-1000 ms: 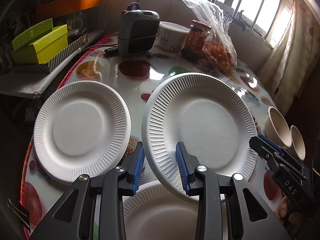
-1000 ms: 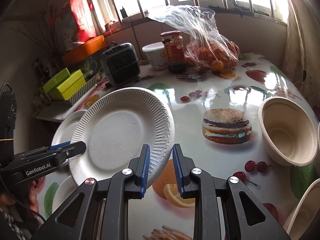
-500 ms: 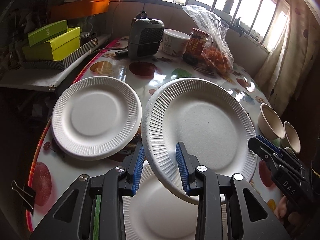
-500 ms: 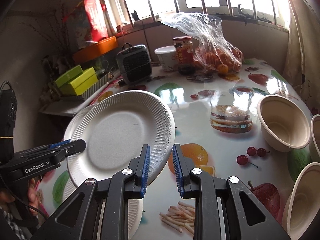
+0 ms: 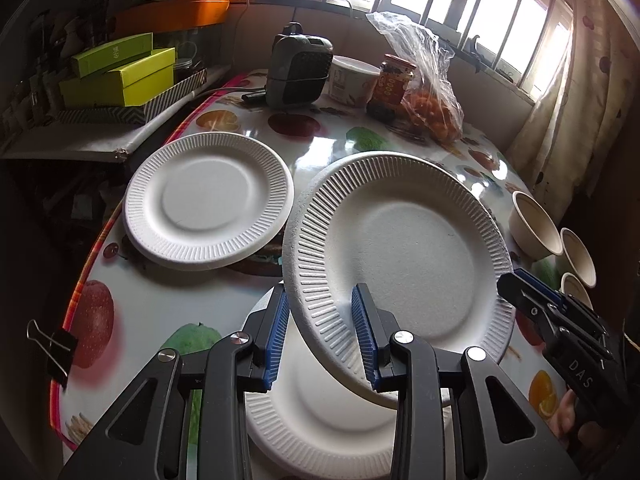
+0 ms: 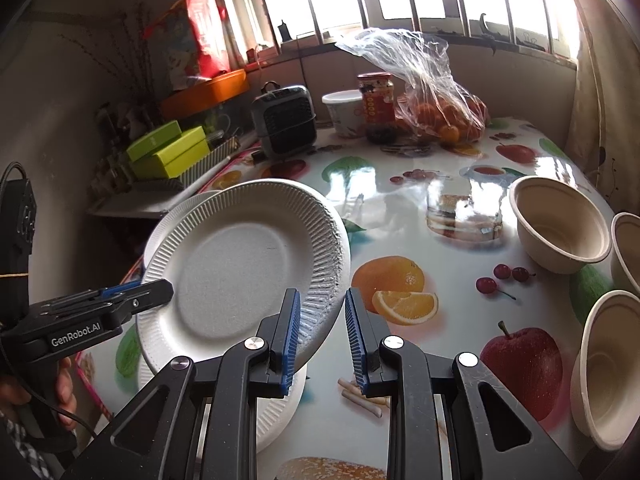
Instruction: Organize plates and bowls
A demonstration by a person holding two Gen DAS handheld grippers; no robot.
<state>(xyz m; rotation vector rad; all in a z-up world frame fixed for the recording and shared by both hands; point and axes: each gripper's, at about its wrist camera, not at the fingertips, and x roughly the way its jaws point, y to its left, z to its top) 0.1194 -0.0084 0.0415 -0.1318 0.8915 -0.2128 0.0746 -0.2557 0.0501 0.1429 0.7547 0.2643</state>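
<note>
A white paper plate [image 5: 404, 256] hung tilted above the counter [image 5: 180, 304], held at two points on its ribbed rim. The left tool [image 5: 320, 300] was closed on the near left part of the rim, its blue pads on either side of the slanted edge. The right tool [image 6: 322, 300] was clamped on the opposite part of the rim.

We judged the plate to be very light and fairly stiff, but easy to crease or bend if it was squeezed hard or carried by one edge. The ribbed rim looked like the only sensible place to hold it. The surface looked matte, so we thought it was unlikely to slip.

A second paper plate [image 5: 208, 200] lay flat on the counter to the left and a little farther off. Another white plate [image 5: 320, 420] sat directly under the raised one, close to the tools. Three beige paper bowls [image 6: 560, 224] stood at the right side, well apart from the plates.

A small grey heater [image 5: 300, 72], a white tub [image 5: 352, 80], a jar [image 5: 390, 84] and a clear bag of oranges [image 5: 432, 116] were clustered at the far end. A binder clip [image 5: 56, 348] gripped the counter's left edge. In our judgement nothing blocked the way to either resting plate.
</note>
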